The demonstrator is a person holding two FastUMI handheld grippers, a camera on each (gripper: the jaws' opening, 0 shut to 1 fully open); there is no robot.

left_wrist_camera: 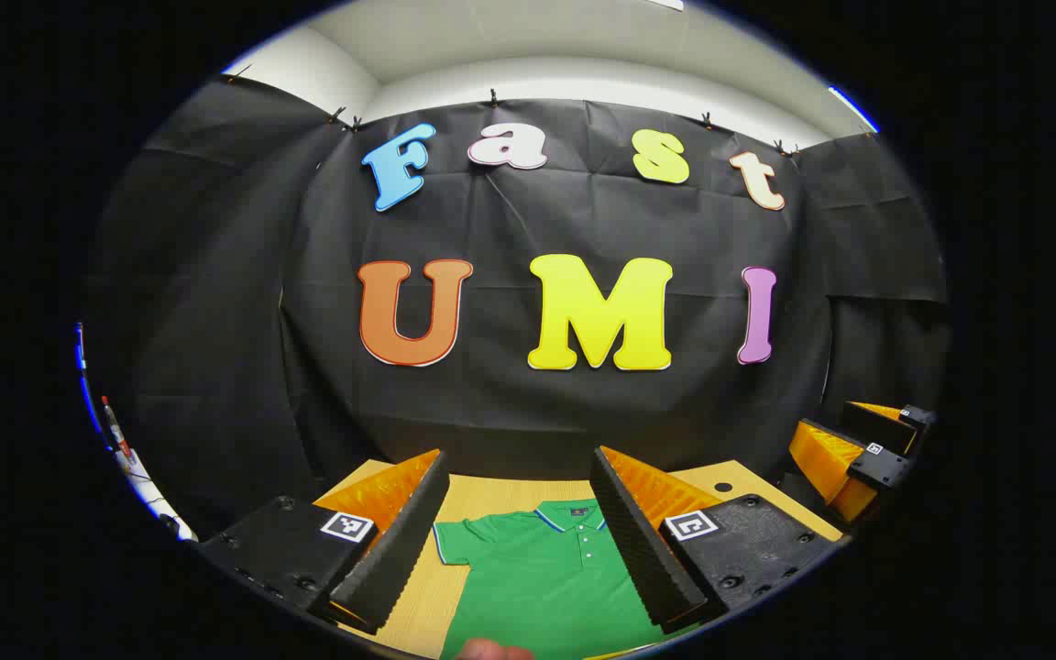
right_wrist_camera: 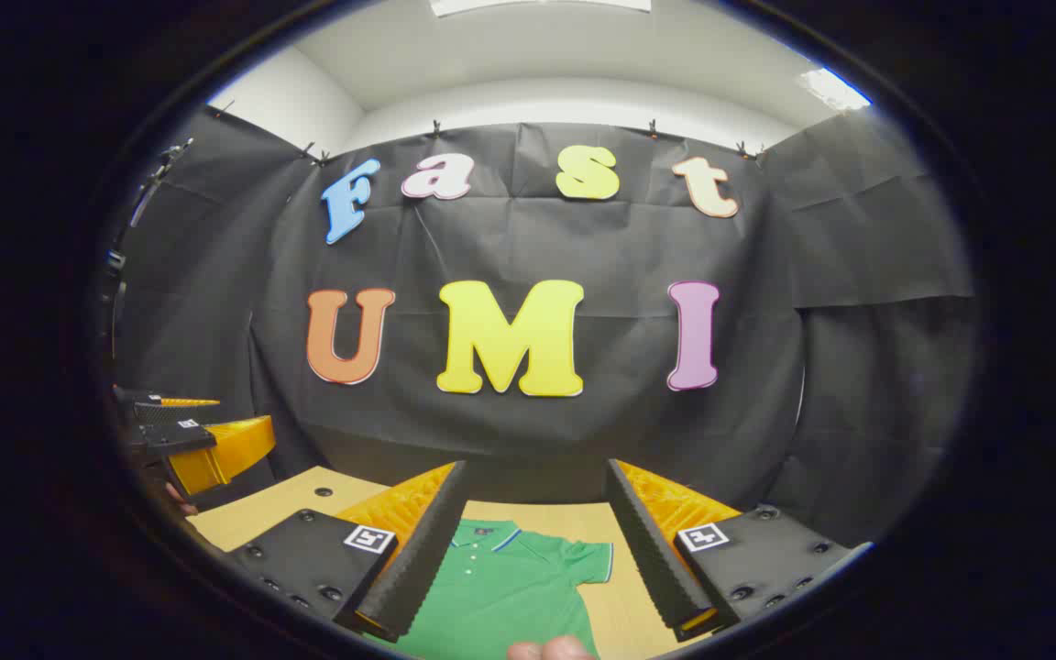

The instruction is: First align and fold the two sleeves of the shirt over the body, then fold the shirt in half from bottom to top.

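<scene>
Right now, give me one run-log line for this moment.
phase: pre-fold | shirt: green polo flat on table, sleeves spread | left gripper: open above shirt, empty | right gripper: open above shirt, empty

Lay flat and uncovered on the wooden table (left_wrist_camera: pixel 491 500): green shirt (left_wrist_camera: pixel 542 573), bare tabletop beside both sleeves, both grippers held wide above, booth wall (left_wrist_camera: pixel 528 403) closed off behind.

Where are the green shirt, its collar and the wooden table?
green shirt (left_wrist_camera: pixel 542 587), left gripper view, on its chest.
collar (right_wrist_camera: pixel 482 532), right gripper view, on its open front.
wooden table (left_wrist_camera: pixel 500 500), left gripper view, on bare top beyond the shirt.
</scene>
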